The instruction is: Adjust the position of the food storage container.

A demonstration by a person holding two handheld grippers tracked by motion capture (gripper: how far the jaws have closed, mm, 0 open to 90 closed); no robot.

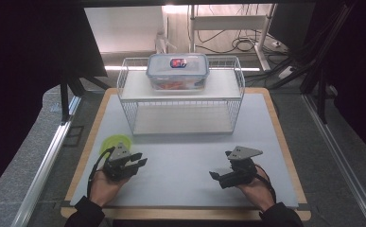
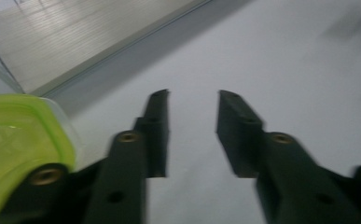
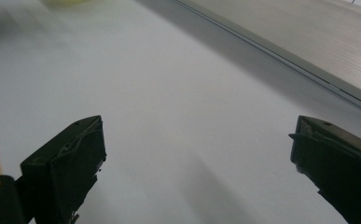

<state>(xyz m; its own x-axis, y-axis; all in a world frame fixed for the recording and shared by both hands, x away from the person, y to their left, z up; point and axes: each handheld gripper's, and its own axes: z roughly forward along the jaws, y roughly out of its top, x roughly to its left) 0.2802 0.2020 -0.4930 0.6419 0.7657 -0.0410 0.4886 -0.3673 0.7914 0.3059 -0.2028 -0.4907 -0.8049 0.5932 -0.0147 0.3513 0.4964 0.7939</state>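
High view: the lime-green lid (image 1: 109, 142) (round-cornered, translucent) lies flat on the table mat (image 1: 185, 156), touching the left gripper (image 1: 138, 163) at its 11 o'clock. Left gripper and right gripper (image 1: 220, 165) both gape, holding nothing.

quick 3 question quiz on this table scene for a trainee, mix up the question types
1. True or false: the clear plastic lidded container stands on the top shelf of the white wire rack.
2. Which gripper is nearest the lime-green round lid on the white mat? A) left gripper B) right gripper C) both equally near
3. Fill in: the jaws of both grippers are ____ and hold nothing.

Key
1. True. The container stands on the upper shelf, near its middle.
2. A. The lid lies just beside the left gripper, as the left gripper view also shows.
3. Open. Each gripper view shows a bare gap over the mat.
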